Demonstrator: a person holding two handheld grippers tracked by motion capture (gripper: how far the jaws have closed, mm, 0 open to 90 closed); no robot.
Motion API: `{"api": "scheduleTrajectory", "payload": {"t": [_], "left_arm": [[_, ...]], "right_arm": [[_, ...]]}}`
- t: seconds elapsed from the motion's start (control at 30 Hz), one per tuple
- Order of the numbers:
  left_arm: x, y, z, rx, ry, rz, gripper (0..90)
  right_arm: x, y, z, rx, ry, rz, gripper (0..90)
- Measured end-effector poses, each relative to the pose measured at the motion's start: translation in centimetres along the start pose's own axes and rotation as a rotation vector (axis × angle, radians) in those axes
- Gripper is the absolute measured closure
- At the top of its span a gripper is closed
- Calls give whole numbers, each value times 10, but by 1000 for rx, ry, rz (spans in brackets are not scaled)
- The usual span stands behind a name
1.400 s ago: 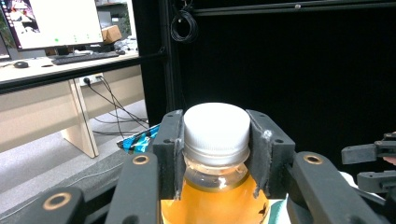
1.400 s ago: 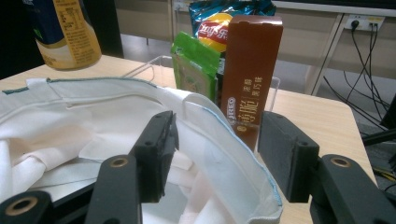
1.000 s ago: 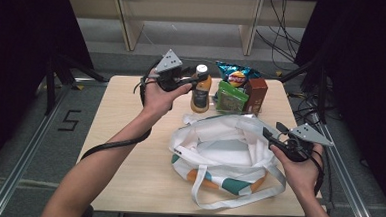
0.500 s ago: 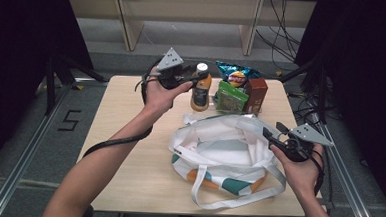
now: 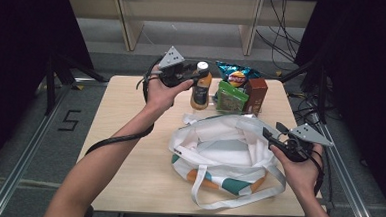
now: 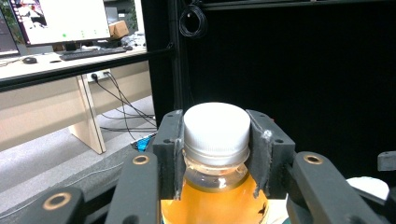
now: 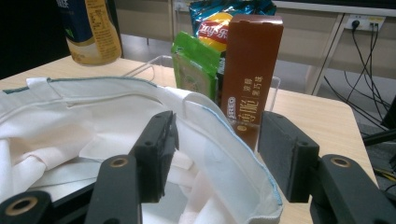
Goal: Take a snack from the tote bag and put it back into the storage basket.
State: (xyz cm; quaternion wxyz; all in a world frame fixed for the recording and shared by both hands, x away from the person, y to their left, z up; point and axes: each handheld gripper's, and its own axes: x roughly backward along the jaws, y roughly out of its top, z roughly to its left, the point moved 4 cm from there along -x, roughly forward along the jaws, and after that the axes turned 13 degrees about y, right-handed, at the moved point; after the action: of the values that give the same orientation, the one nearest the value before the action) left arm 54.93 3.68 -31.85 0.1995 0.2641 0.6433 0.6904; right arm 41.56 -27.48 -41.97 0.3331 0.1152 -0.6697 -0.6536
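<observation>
- My left gripper (image 5: 198, 77) is clamped on the juice bottle (image 5: 201, 91), pads on both sides of its white cap (image 6: 215, 126), w/ orange liquid visible just below the neck in the left gripper view.
- Bottle stands upright at the far side of the table (image 5: 124, 135), just left of the clear tray (image 7: 144, 65) w/ the snacks.
- My left hand (image 5: 162, 89) wraps the gripper body; cable trails back along my forearm.
- My right gripper (image 5: 274, 135) sits at the right rim of the tote bag (image 5: 224, 150), jaws apart. The bag's white edge (image 7: 224, 140) runs between them but the pads aren't pressing it, so not gripping anything.
- Bag lies open in the middle of the table, near side, straps hanging toward me, green and orange print on its lower part.
- Behind the bag, in the tray: green packet (image 5: 231, 96), brown box (image 5: 256, 94), blue chip bag (image 5: 237, 77) at the back. Box & packet stand upright, touching each other.
- Bottle & bag are near but apart.
</observation>
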Motion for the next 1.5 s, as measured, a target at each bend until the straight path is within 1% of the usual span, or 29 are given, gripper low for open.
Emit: {"api": "scheduleTrajectory", "payload": {"t": [0.1,0.13,0.17,0.2,0.23,0.3,0.33,0.4,0.47,0.5,0.53,0.57,0.6,0.7,0.73,0.8,0.83,0.87,0.9,0.97,1.0,1.07,1.1,1.17,1.2,1.37,1.5], "left_arm": [[-2,-1,0,0,0,4,588],[-2,-1,0,-4,1,6,587],[-3,-1,0,-1,1,6,587],[-3,-2,0,-1,2,8,588],[-4,-2,0,2,0,5,587],[-6,-3,1,0,1,9,588],[-6,-4,1,3,2,10,588],[-7,-4,2,2,4,12,587],[-8,-4,3,2,3,11,588],[-9,-5,3,1,4,15,588],[-9,-6,4,-1,5,14,588],[-10,-6,4,-3,6,17,588],[-10,-7,5,2,7,16,587],[-12,-9,6,0,10,21,588],[-13,-9,6,-1,11,23,588],[-14,-10,6,1,12,24,588],[-14,-10,6,1,12,24,587],[-15,-10,7,0,14,27,587],[-16,-11,7,-1,14,30,588],[-17,-11,7,-3,16,33,587],[-18,-12,8,-3,16,34,588],[-20,-13,8,-2,16,35,587],[-20,-14,8,-2,18,40,588],[-21,-14,9,-3,15,40,587],[-21,-15,9,-3,17,44,587],[-25,-16,11,-7,24,53,587],[-27,-18,12,-10,27,61,587]], "right_arm": [[0,0,0,-1,3,-3,466],[1,0,0,1,-11,3,466],[1,0,-1,0,-16,-8,466],[1,0,-1,-1,-17,-8,466],[1,0,0,-9,-16,-7,466],[1,0,0,-8,-10,-4,466],[1,0,0,-6,7,7,466],[1,0,-1,5,4,5,466],[0,0,0,1,3,-2,466],[1,-1,1,-14,-3,13,467],[1,-1,1,-16,-4,13,466],[1,-1,0,-5,1,11,466],[1,-1,-1,7,-6,10,466],[1,-1,-1,4,-9,7,466],[1,-1,0,-11,-4,13,466],[1,-1,0,1,-2,12,466],[1,-1,-1,9,-9,9,466],[0,-1,-1,3,-11,2,466],[0,-1,-2,25,-3,13,466],[0,-1,-2,24,-7,9,466],[-1,-1,-2,27,-11,-6,466],[0,-1,-2,26,-8,6,466],[0,-1,-2,26,-10,-2,466],[0,-1,-1,28,2,13,466],[1,-2,1,-3,1,15,466],[0,-2,1,0,2,16,466],[0,-2,2,-7,3,16,466]]}}
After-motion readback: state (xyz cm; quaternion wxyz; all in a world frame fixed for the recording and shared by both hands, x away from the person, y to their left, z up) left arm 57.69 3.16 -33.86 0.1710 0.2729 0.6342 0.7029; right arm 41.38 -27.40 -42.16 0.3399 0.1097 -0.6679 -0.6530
